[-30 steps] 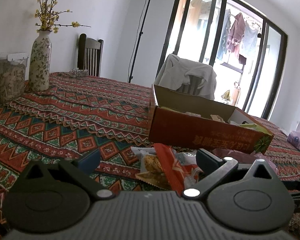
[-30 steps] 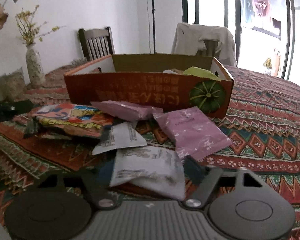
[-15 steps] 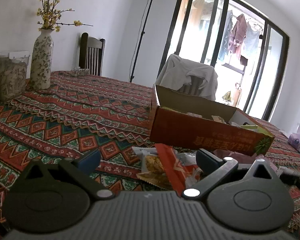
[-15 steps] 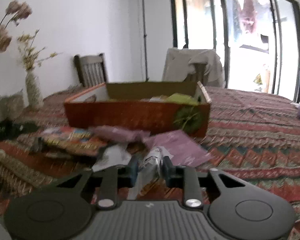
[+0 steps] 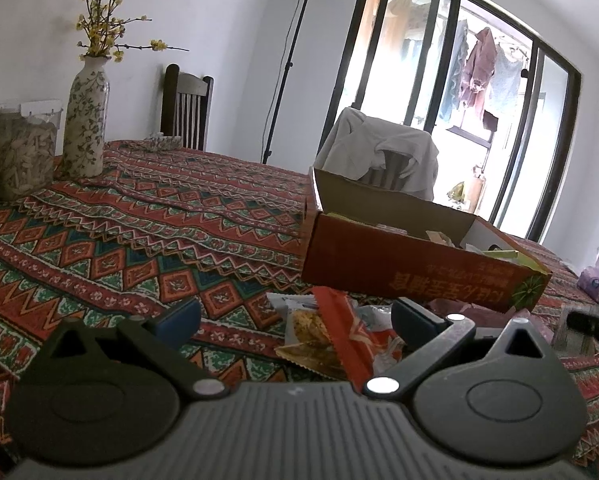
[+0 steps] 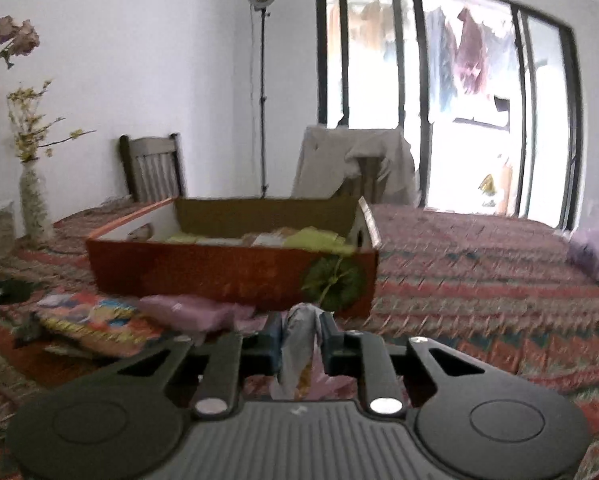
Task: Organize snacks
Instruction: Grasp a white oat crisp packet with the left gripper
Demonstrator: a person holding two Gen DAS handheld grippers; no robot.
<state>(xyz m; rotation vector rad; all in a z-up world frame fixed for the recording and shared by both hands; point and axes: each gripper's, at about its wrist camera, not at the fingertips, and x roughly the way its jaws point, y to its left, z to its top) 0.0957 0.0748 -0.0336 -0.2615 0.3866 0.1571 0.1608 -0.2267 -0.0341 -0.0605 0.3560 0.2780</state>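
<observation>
An orange cardboard box [image 6: 235, 276] [image 5: 411, 268] with several snack packs inside stands on the patterned tablecloth. My right gripper [image 6: 299, 334] is shut on a white snack packet [image 6: 297, 344], lifted in front of the box. Pink packets [image 6: 195, 312] and a colourful bag [image 6: 95, 318] lie left of it. My left gripper [image 5: 295, 316] is open low over the table, with a red and orange snack pack [image 5: 335, 336] lying between its fingers, not pinched. The right gripper's tip [image 5: 587, 322] shows at that view's right edge.
A flowered vase [image 5: 85, 120] and a clear jar [image 5: 15, 152] stand at the table's far left. Two chairs [image 5: 185, 108], one draped with a white cloth [image 5: 379, 148], stand behind the table. A purple tissue pack [image 5: 597, 282] lies at the right.
My right gripper closed on the white packet and lifted it, tipping up toward the box. The left gripper stayed still and open.
</observation>
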